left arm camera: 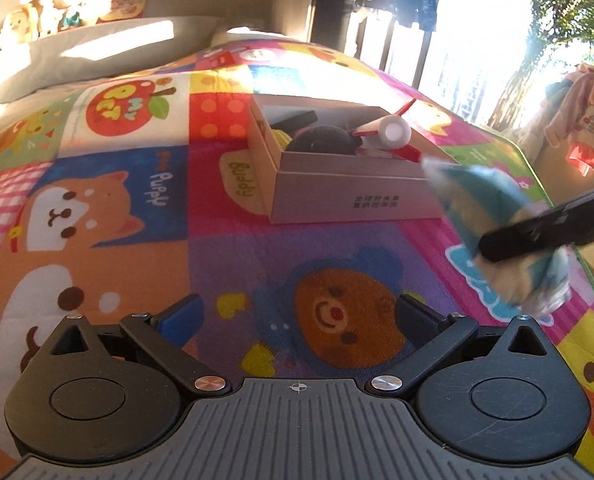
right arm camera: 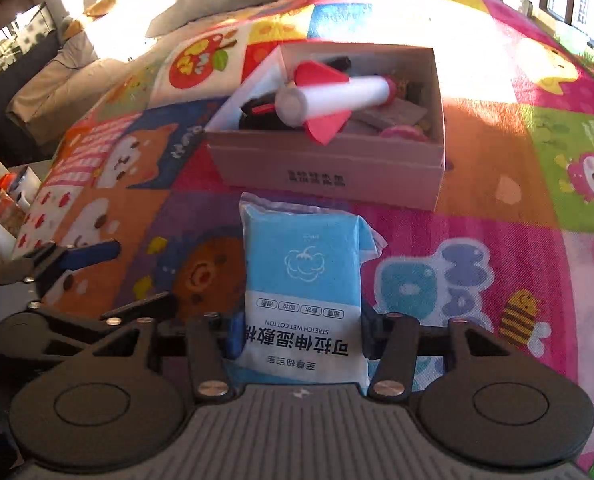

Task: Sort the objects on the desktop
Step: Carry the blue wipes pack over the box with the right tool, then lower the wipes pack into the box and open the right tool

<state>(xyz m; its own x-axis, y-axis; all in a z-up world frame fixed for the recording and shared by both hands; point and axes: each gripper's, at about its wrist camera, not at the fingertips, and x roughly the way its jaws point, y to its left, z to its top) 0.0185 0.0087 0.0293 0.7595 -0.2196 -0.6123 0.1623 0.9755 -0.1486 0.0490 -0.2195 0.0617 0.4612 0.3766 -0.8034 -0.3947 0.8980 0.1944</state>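
Right tongs (right arm camera: pixel 297 340) pinch a blue cotton-pad packet (right arm camera: pixel 303 280), with the cardboard box (right arm camera: pixel 329 176) just ahead. Left tongs (left arm camera: pixel 297 316) hang spread, empty. Lift the packet clear over the near wall, avoiding the toy rocket (right arm camera: pixel 329 98).

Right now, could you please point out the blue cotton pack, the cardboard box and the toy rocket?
blue cotton pack (right arm camera: pixel 303 280): right wrist view, its printed front.
cardboard box (right arm camera: pixel 329 168): right wrist view, its near wall.
toy rocket (right arm camera: pixel 337 96): right wrist view, its white body.
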